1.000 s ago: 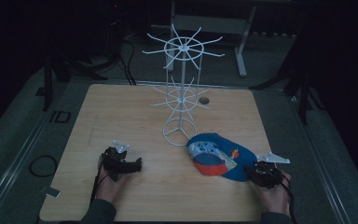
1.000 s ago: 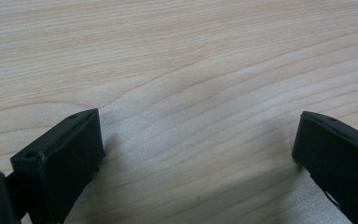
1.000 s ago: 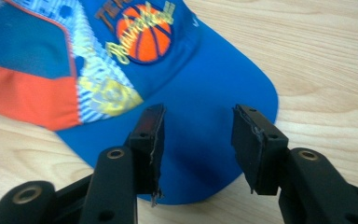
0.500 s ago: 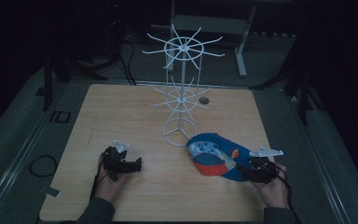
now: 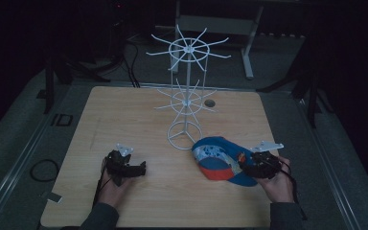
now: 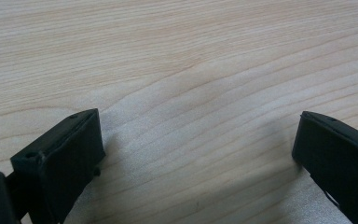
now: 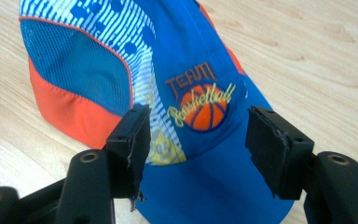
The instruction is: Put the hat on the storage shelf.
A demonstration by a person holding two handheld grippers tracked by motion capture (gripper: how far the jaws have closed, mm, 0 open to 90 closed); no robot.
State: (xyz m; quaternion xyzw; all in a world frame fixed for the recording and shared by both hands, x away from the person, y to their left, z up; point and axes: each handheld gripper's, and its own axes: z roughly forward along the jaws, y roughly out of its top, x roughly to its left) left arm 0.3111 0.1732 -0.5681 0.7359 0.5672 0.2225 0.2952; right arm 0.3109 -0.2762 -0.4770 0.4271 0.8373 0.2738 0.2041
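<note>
Right gripper [image 5: 247, 164]: fingers [image 7: 130, 140] spread apart, straddling the brim of the cap [image 7: 186, 93], nothing pinched. Cap lies flat on the tabletop [image 5: 124, 120]; blue brim runs between and under the fingers, basketball logo just ahead of them, orange and mesh panels beyond to the camera's left.

Left gripper [image 5: 133, 168]: fingers [image 6: 70, 154] wide apart, resting low over bare wood, nothing between them.

Surroundings: white wire rack [image 5: 187, 96] stands upright on its ring base just beyond the cap, between the two grippers and farther back. Small dark hole [image 5: 210, 103] in the tabletop behind the rack. Cable loop [image 5: 43, 168] on the floor left of the tabletop.
</note>
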